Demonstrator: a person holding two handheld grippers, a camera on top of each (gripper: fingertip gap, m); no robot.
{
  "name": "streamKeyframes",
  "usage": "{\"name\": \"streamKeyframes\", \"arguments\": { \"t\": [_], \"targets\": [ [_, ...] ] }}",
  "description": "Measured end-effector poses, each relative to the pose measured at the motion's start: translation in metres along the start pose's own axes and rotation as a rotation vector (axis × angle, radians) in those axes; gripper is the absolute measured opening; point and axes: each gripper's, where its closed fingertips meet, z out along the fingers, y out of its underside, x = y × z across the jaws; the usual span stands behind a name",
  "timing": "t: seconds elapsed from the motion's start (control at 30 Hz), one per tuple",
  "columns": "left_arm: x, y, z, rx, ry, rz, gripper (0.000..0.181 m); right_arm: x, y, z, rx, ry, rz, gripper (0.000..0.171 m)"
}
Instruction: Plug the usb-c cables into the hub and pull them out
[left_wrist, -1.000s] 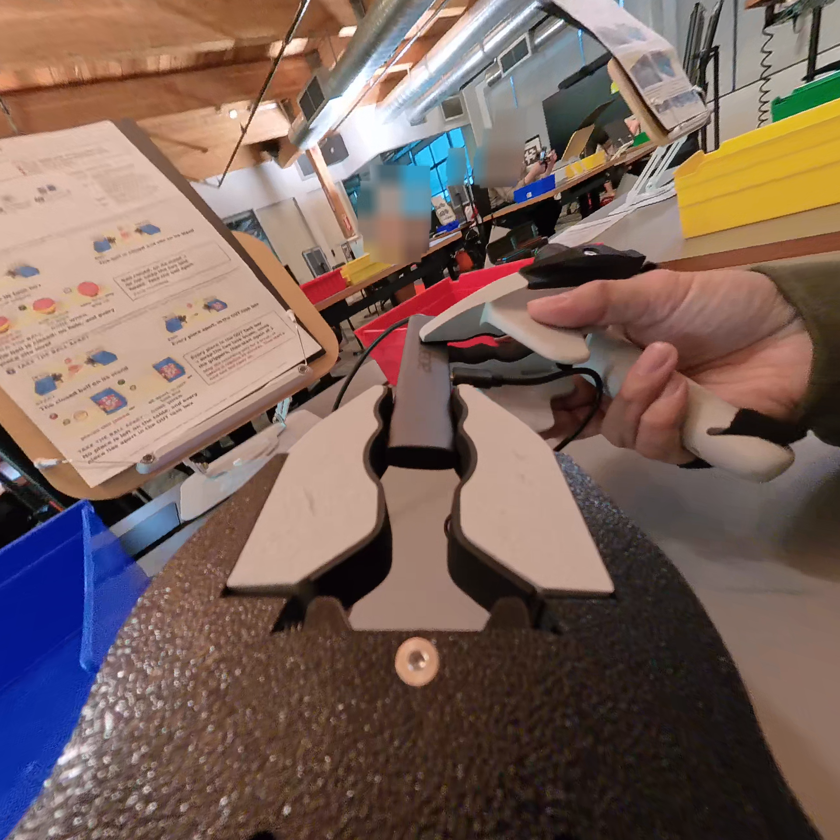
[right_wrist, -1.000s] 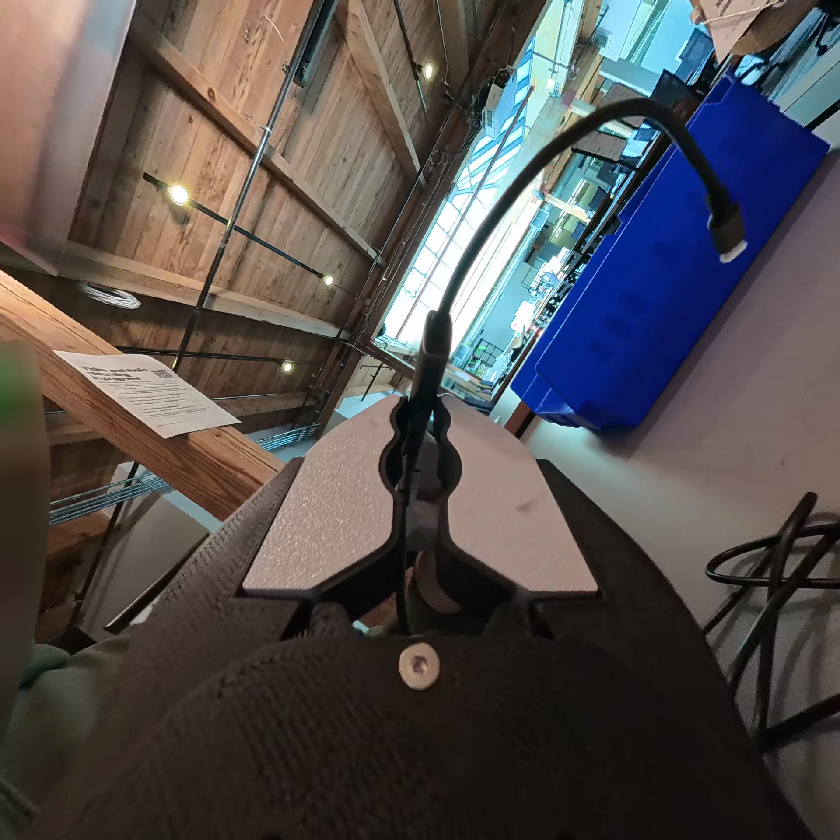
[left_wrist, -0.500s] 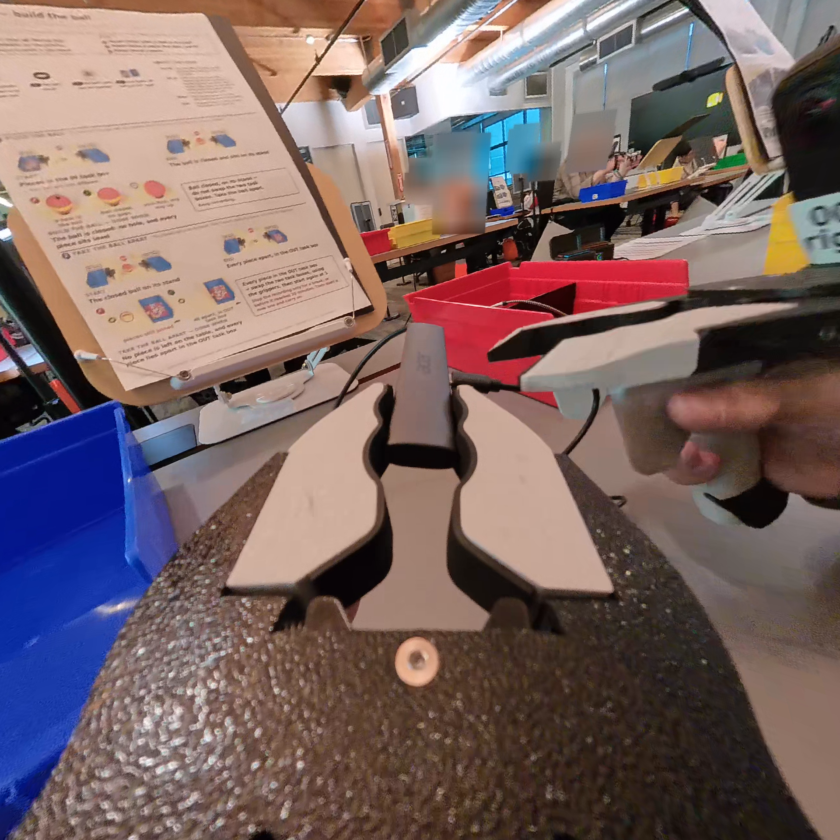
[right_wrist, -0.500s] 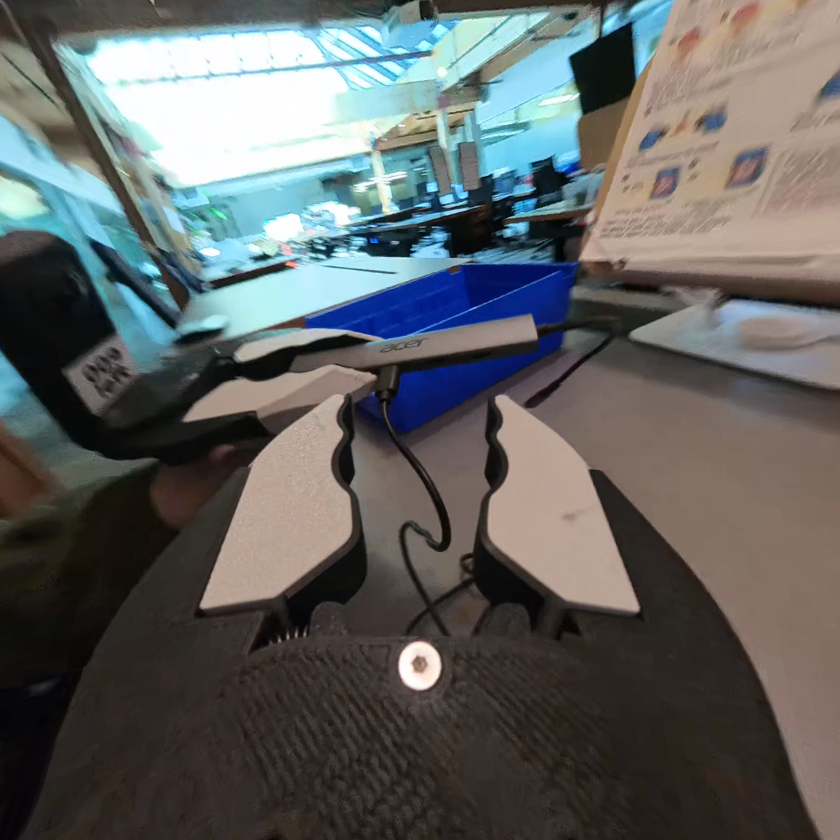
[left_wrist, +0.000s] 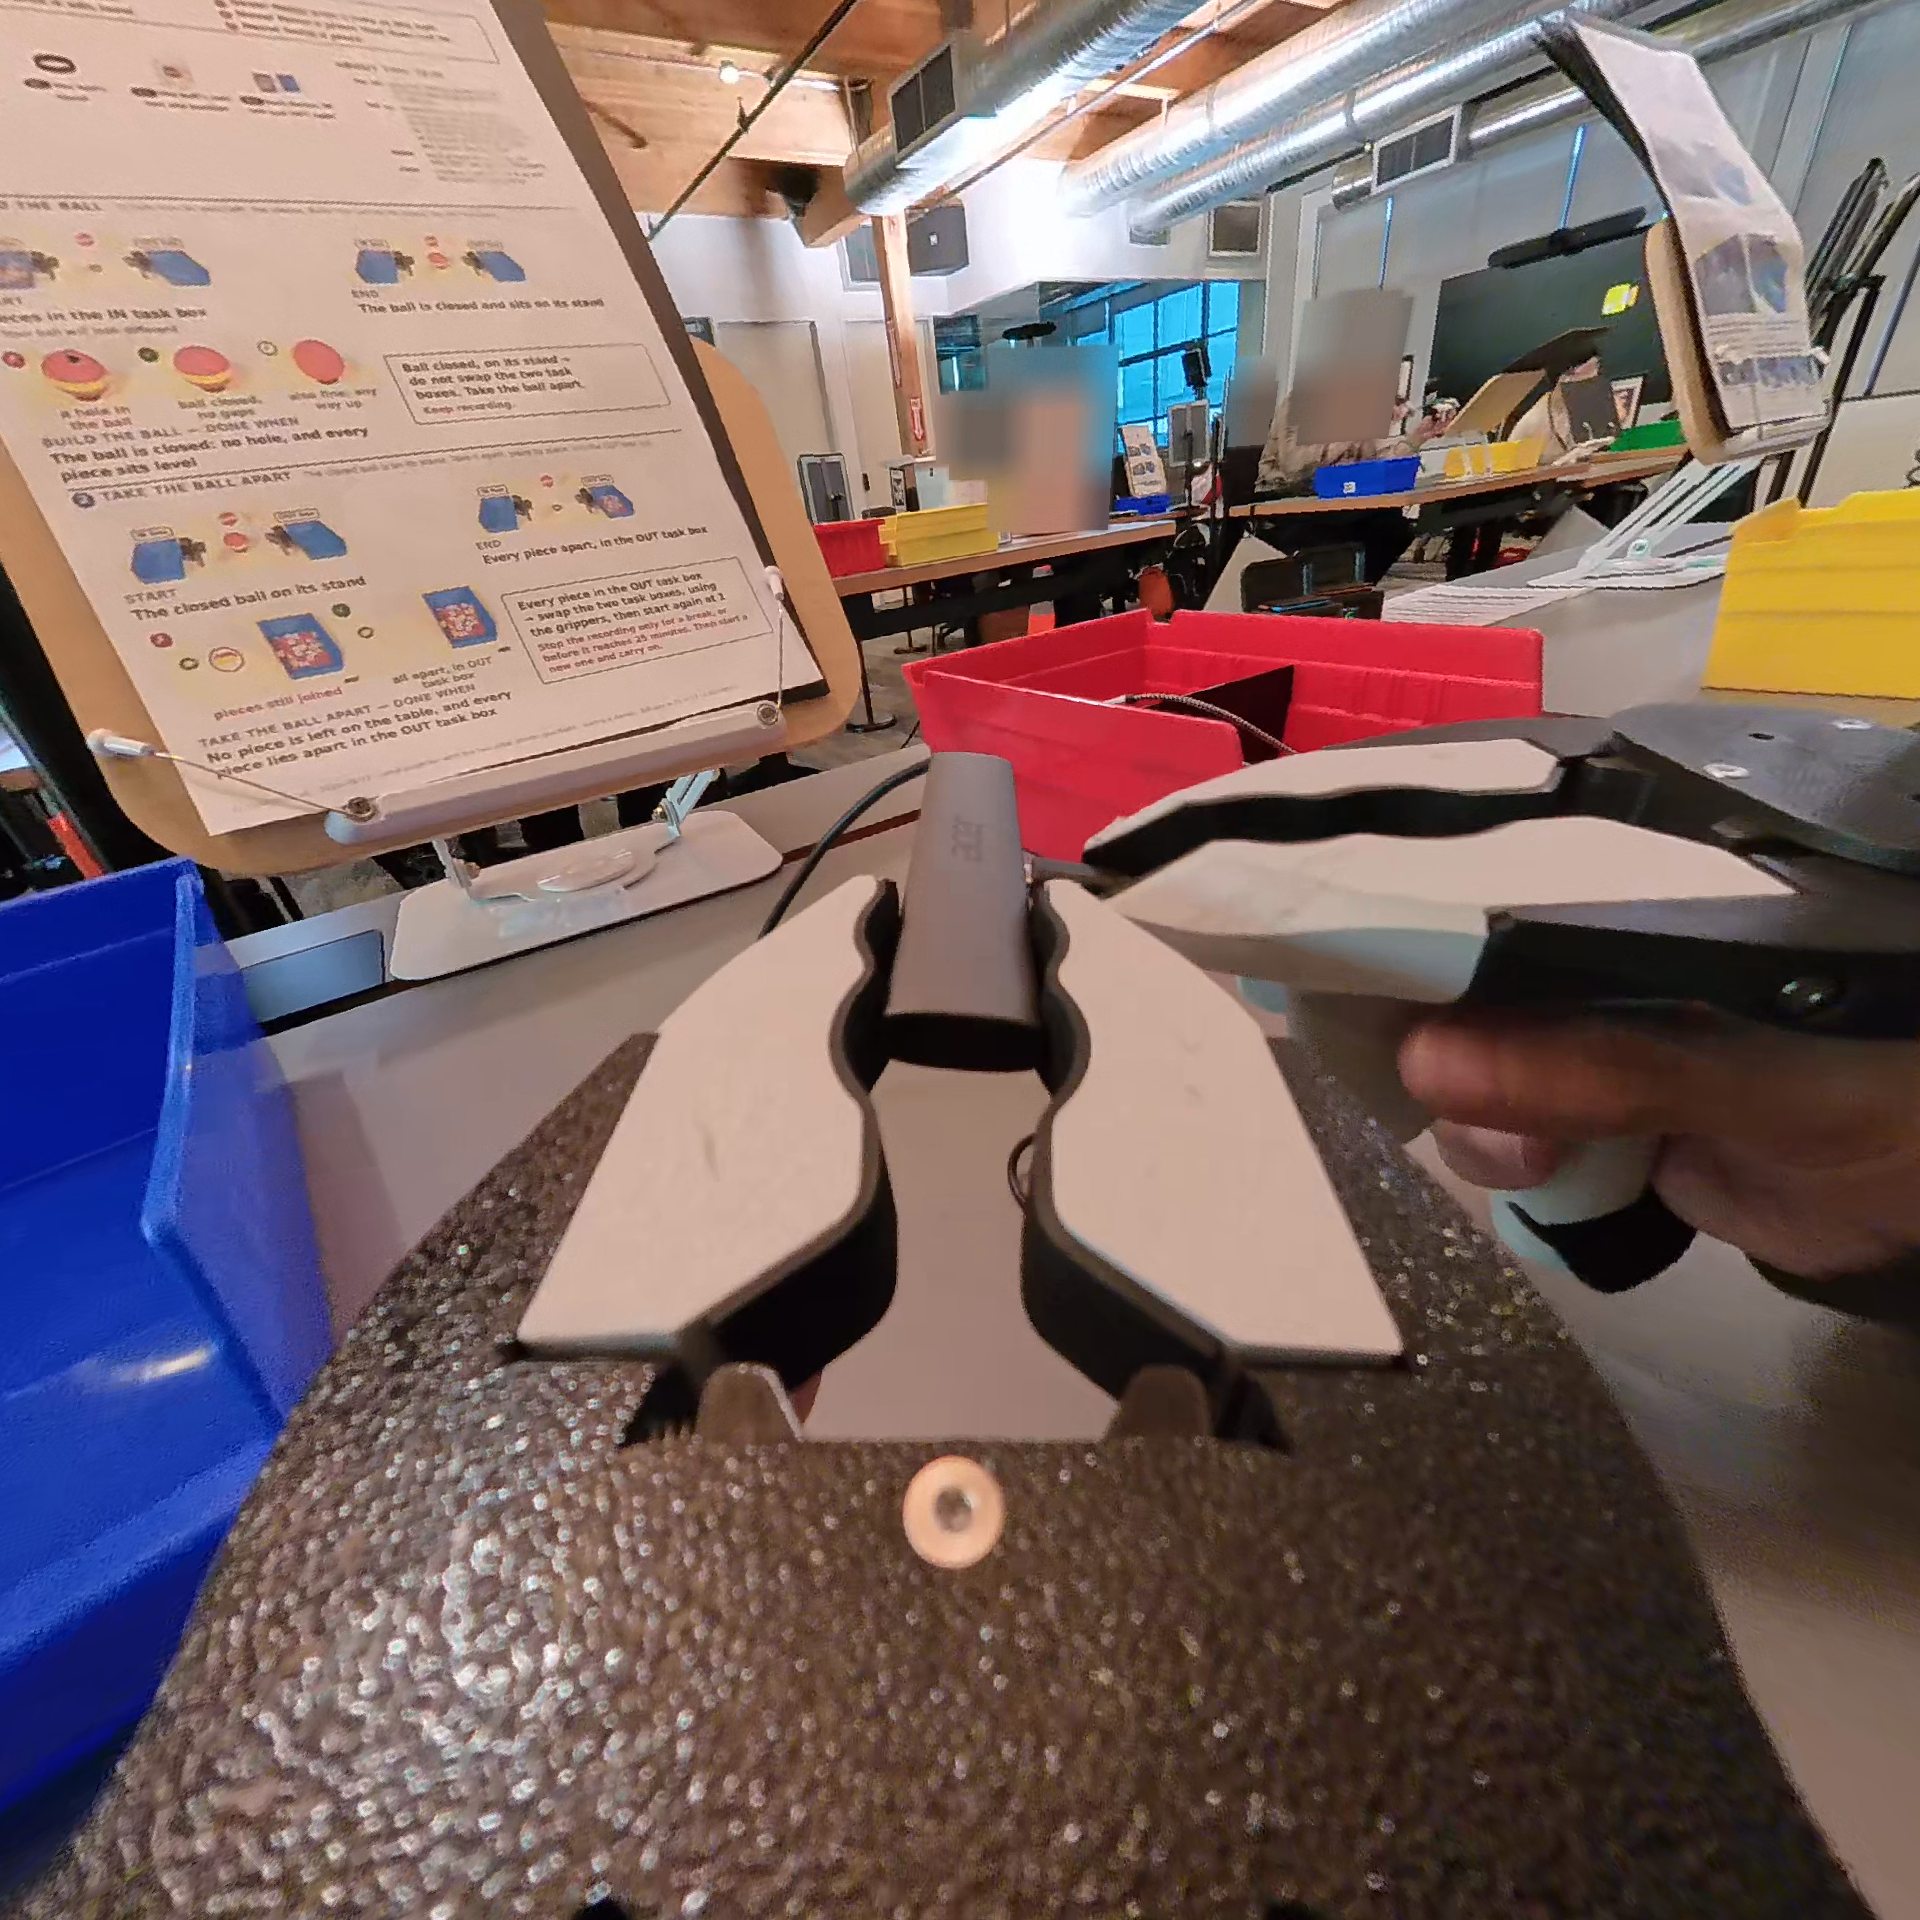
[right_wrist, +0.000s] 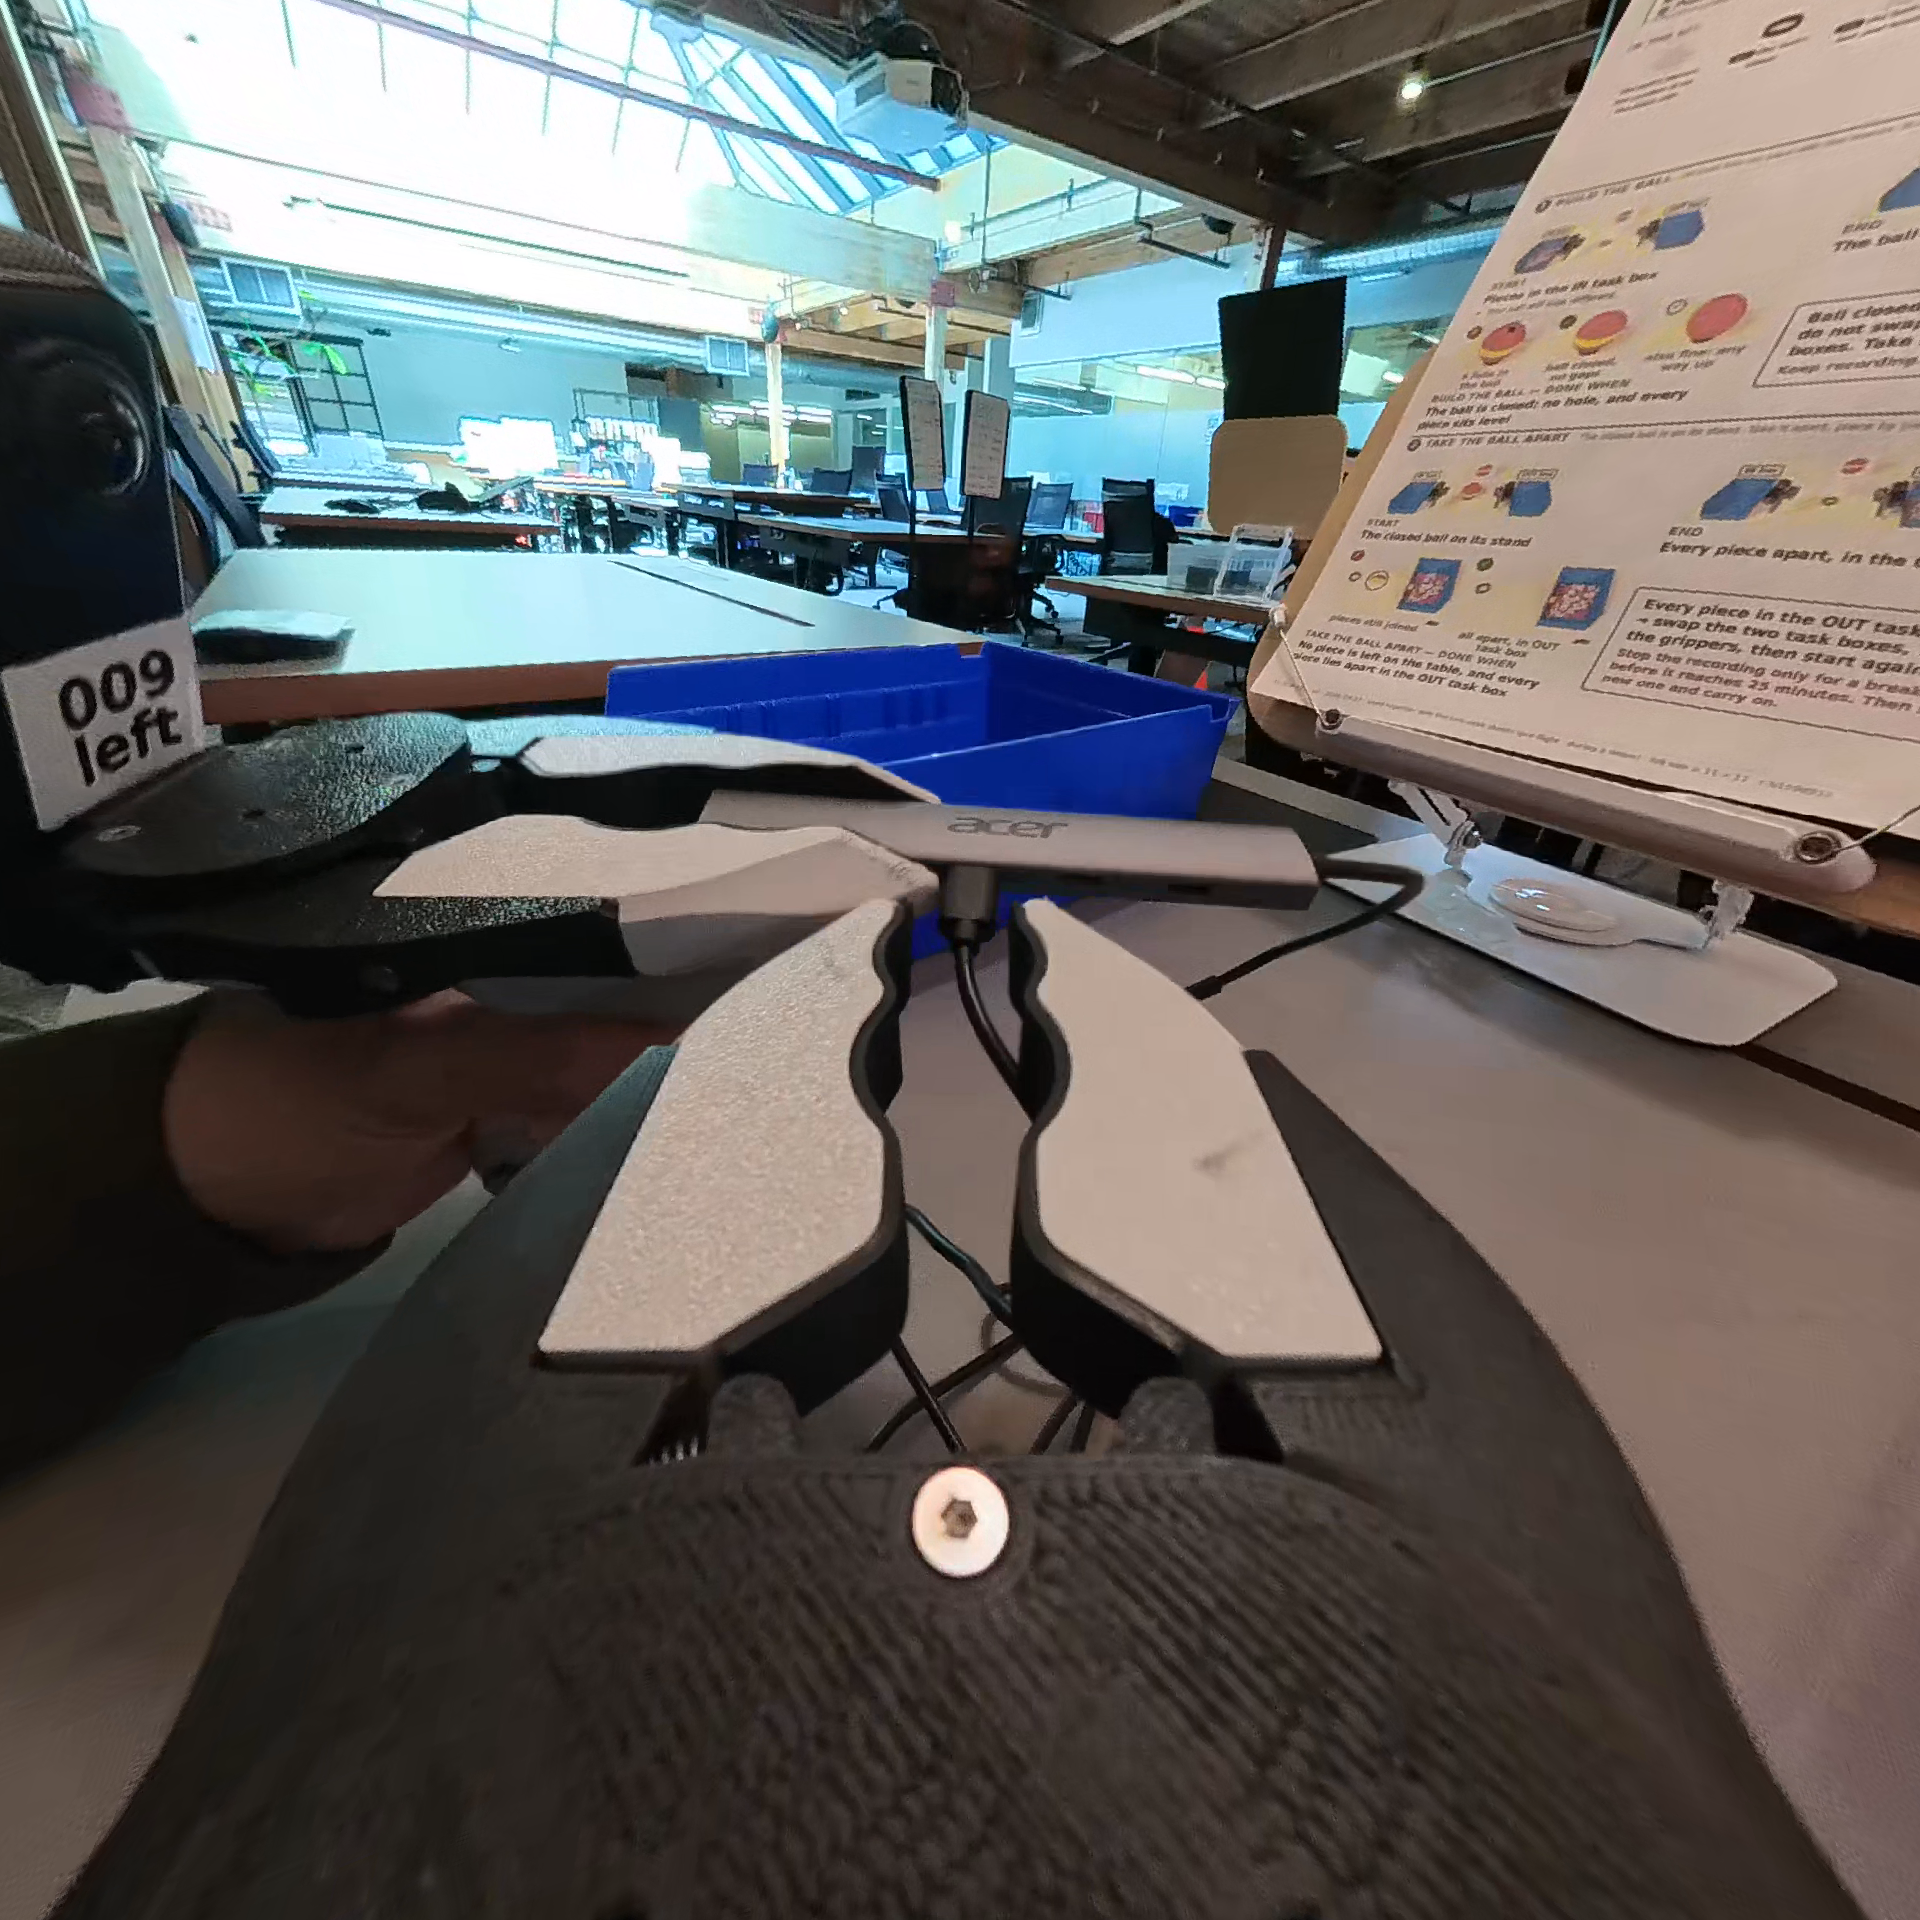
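My left gripper (left_wrist: 961, 904) is shut on one end of the grey hub (left_wrist: 966, 883) and holds it level above the table. In the right wrist view the hub (right_wrist: 1091, 844) lies crosswise with a black usb-c plug (right_wrist: 961, 896) in its near side. That cable (right_wrist: 982, 1013) hangs down to the table. My right gripper (right_wrist: 958, 914) is open, its fingers straddling the cable just under the plug with a small gap on each side. The left gripper (right_wrist: 862, 821) shows at left. The right gripper (left_wrist: 1096, 873) reaches in from the right.
A blue bin (left_wrist: 104, 1195) stands at left, also behind the hub (right_wrist: 987, 717). A red bin (left_wrist: 1247, 686) and a yellow bin (left_wrist: 1818, 592) stand farther back. An instruction board on a stand (left_wrist: 364, 468) leans behind. Loose cable loops (right_wrist: 966, 1382) lie on the grey table (right_wrist: 1558, 1143). Left and right tips are no more than a few centimetres apart.
My right gripper let go of the cable it held pointing upward, swung level toward the hub, then narrowed its fingers around the plugged cable. The left gripper kept hold of the hub.
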Motion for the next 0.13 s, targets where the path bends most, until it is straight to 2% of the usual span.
{"name": "streamKeyframes", "arguments": {
  "t": [0.03, 0.13],
  "targets": [
    [0.0013, 0.0013, 0.0000, 0.006, -0.002, -0.005, 0.025, 0.0005, 0.0008, 0.0003, 0.004, 0.008, 0.005, 0.014],
    [0.0001, 0.0063, -0.0007, 0.005, -0.023, -0.020, 0.025, 0.0014, 0.0087, 0.0032, -0.025, 0.022, 0.042, 0.011]
  ]
}}
